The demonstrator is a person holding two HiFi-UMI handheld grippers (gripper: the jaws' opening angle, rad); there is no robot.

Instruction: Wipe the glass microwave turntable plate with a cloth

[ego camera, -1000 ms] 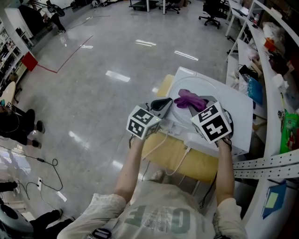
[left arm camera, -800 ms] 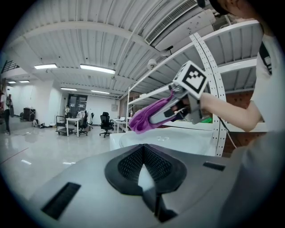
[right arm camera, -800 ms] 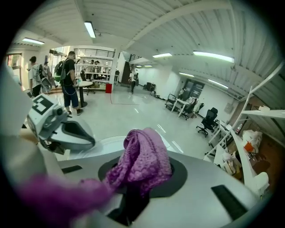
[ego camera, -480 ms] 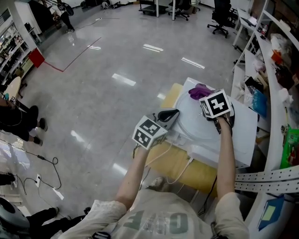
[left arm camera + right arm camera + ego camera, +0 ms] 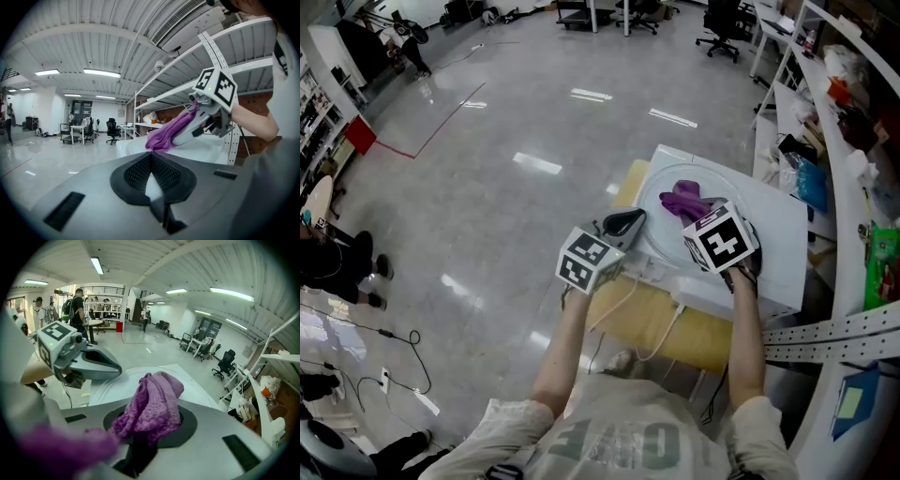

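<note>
The round glass plate (image 5: 668,236) lies flat on a white tabletop. My left gripper (image 5: 630,219) sits at the plate's left rim, jaws closed on that edge, with a pale sliver showing between the pads (image 5: 151,174). My right gripper (image 5: 701,216) is over the plate's middle, shut on a purple cloth (image 5: 682,199). The cloth (image 5: 152,408) bulges out of the jaws and hangs down onto the plate (image 5: 105,385). In the left gripper view, the cloth (image 5: 166,136) drags on the plate (image 5: 206,151) under the right gripper (image 5: 187,133).
The white tabletop (image 5: 780,239) ends just beyond the plate on each side. A yellow padded surface (image 5: 649,317) with white cables lies below its near edge. Cluttered shelving (image 5: 853,141) runs along the right. Open grey floor (image 5: 506,141) lies to the left.
The right gripper carried the cloth out to the plate's far side, then drew it back to the middle. The left gripper stayed at the left rim.
</note>
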